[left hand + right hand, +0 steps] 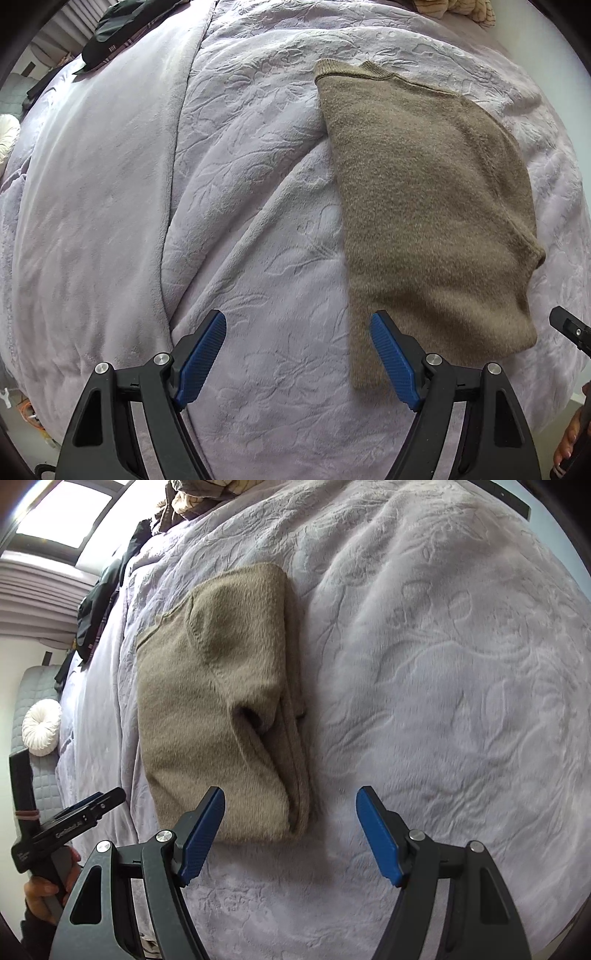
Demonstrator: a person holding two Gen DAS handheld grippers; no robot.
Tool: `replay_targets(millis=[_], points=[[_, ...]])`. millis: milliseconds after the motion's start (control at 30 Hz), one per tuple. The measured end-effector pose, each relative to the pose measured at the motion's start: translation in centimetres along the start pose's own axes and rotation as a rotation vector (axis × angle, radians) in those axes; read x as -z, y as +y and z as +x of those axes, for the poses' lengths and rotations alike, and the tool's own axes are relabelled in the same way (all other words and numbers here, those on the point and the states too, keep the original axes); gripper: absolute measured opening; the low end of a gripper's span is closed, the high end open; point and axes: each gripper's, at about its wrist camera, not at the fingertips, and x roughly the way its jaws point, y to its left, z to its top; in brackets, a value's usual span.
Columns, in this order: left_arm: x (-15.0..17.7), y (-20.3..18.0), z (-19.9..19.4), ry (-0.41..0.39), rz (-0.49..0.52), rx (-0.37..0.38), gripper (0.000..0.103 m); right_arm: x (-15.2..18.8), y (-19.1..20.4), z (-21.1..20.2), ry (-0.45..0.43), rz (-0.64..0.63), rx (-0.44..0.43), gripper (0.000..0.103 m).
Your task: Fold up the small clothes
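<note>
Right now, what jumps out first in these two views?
The brown knit sweater, already folded into a long strip, lies on the pale lilac embossed blanket that fills both views. The left gripper hangs open by the sweater's near left corner, the right gripper open by its near right corner, neither holding anything. Dark clothes sit piled at the far edge.

Soft daylight comes from the window [66, 517], which glares white; shadows are faint, edges bulge and darken, the blanket [443, 664] blurs slightly.
</note>
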Motion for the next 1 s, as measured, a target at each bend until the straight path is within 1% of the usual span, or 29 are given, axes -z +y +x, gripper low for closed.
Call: replay_targets(millis=[67, 167, 400, 467, 533, 567, 600, 633, 667, 767, 833, 867, 967, 1000], points=[[-0.5, 0.0, 0.5, 0.001, -0.016, 0.010, 0.081, -0.6, -0.2, 0.1, 0.005, 0.000, -0.006, 0.077], [-1.2, 0.1, 1.3, 0.009, -0.040, 0.003, 0.081, -1.6, -0.5, 0.3, 0.006, 0.016, -0.028, 0.077], [-1.7, 0.0, 2.1, 0.013, -0.062, -0.004, 0.081, -4.7, 0.5, 2.3, 0.007, 0.043, -0.138, 0.077], [-1.7, -0.2, 2.0, 0.008, -0.059, -0.010, 0.081, -5.7, 0.8, 3.5, 0.021, 0.066, -0.170, 0.077], [-1.7, -0.4, 2.0, 0.006, -0.058, -0.013, 0.081, -6.5, 1.0, 4.8, 0.056, 0.086, -0.202, 0.076], [-1.7, -0.4, 1.9, 0.006, -0.059, -0.012, 0.081, -6.8, 1.2, 5.3, 0.073, 0.095, -0.199, 0.075], [-1.8, -0.4, 1.9, 0.005, -0.060, -0.012, 0.081, -7.0, 1.3, 5.4, 0.072, 0.091, -0.193, 0.053], [-1.8, -0.5, 1.8, 0.003, -0.062, -0.012, 0.081, -7.2, 1.6, 5.2, 0.067, 0.065, -0.183, 0.017], [-1.7, -0.7, 1.6, 0.000, -0.064, -0.013, 0.081, -7.2, 2.0, 4.9, 0.060, 0.019, -0.155, 0.014], [-1.5, -0.7, 1.5, 0.007, -0.067, -0.019, 0.081, -7.2, 2.6, 4.6, 0.050, -0.080, -0.083, 0.014], [-1.4, -0.6, 1.9, 0.020, -0.075, -0.019, 0.081, -7.1, 2.3, 5.6, 0.066, -0.116, -0.035, 0.014], [-1.4, -0.6, 2.0, 0.023, -0.079, -0.017, 0.081, -7.0, 2.0, 6.1, 0.070, -0.120, -0.025, 0.014], [-1.2, -0.8, 1.8, 0.020, -0.077, -0.014, 0.081, -6.7, 1.5, 5.8, 0.062, -0.092, -0.052, 0.014], [-1.2, -0.9, 1.7, 0.020, -0.074, -0.016, 0.081, -6.6, 1.5, 5.6, 0.063, -0.091, -0.052, 0.016]])
